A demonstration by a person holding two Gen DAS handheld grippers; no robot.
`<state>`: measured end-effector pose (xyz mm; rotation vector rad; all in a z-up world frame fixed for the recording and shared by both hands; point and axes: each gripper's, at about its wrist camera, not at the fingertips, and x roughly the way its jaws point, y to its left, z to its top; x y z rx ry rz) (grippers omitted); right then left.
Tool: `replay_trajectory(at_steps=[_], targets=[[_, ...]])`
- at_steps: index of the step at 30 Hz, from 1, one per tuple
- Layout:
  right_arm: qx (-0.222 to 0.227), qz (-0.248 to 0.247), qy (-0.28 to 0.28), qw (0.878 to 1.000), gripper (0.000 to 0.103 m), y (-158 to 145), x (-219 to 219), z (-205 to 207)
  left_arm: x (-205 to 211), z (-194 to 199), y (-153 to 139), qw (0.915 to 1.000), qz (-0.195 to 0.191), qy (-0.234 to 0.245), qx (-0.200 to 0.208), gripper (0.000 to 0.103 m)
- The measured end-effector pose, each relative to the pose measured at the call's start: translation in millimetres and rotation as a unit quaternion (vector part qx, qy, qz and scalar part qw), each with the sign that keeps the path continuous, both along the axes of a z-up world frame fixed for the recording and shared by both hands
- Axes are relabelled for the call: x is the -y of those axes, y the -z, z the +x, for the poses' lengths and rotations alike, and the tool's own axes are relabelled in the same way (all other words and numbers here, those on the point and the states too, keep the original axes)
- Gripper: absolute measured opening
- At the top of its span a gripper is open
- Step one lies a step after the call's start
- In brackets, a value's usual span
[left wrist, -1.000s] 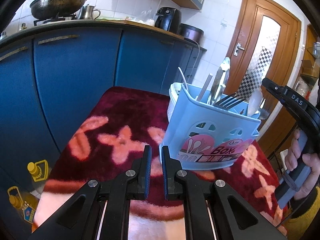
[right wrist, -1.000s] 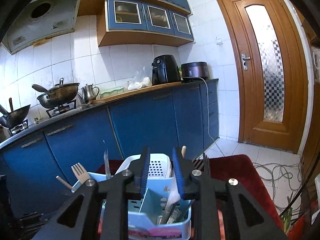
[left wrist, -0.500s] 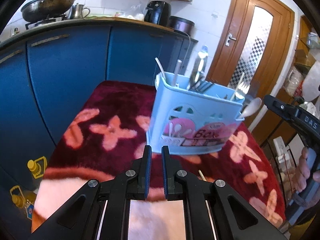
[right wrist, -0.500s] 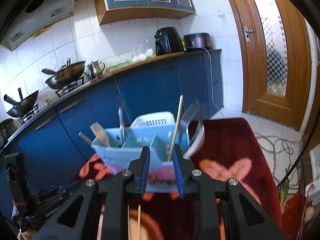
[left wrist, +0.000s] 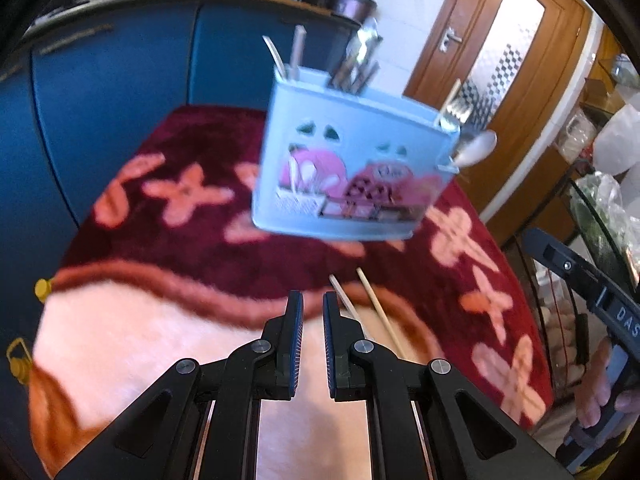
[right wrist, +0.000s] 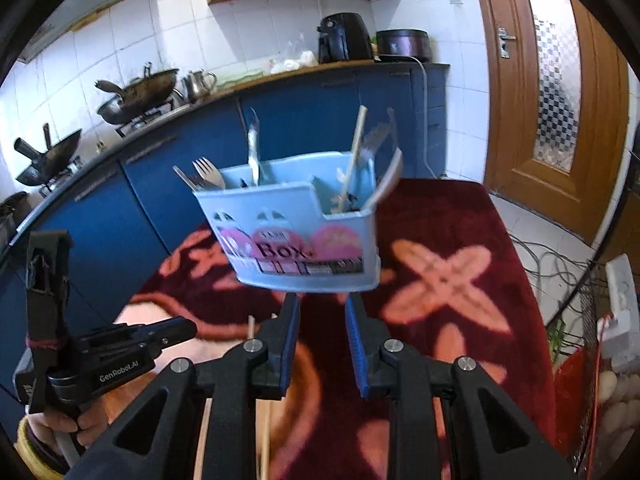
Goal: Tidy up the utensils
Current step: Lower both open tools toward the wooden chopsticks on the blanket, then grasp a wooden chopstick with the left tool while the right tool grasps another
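Left tool (left wrist: pixel 311 308) nearly together, right tool (right wrist: pixel 322 312) slightly apart, both empty, near the blue utensil box (right wrist: pixel 300 236); chopsticks (left wrist: pixel 380 312) lie nearby.

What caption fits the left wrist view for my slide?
Left gripper, nearly shut and empty, over two chopsticks on a floral blanket, facing a blue utensil box.

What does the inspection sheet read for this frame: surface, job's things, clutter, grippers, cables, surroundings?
Surface: red floral blanket covers it.
Job's things: blue utensil caddy standing on the blanket, holding forks, spoons and a chopstick; two loose chopsticks lying in front of it.
Clutter: nothing seen on the blanket.
Grippers: left gripper nearly shut, empty; right gripper with fingers slightly apart, empty.
Cables: tangle of cables on the floor.
Surroundings: blue cabinets, woks, kettle, wooden door.
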<state>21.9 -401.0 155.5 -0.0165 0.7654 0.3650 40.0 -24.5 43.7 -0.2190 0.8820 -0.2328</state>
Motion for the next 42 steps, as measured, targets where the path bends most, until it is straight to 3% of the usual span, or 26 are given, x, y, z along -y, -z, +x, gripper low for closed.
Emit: replay_trajectory(at_steps=[4,18,23,26,42], targets=[[-0.019,-0.007,0.013,1.000,0.027,13,10,-2,12,0,9,0.9997,0.000,0.013,-0.020,0.010],[-0.065,0.039,0.024,0.997,0.029,45,50,-10,56,8,32,0.9959,0.003,0.051,-0.075,0.010],[-0.070,0.045,0.021,0.996,0.032,50,54,-12,63,12,38,0.9957,0.018,0.043,-0.080,0.010],[-0.075,0.048,0.021,0.996,0.034,54,55,-12,60,16,46,0.9944,0.005,0.038,-0.098,0.012],[-0.082,0.030,0.006,0.996,0.037,51,34,-18,43,12,43,0.9948,-0.040,0.036,-0.087,0.008]])
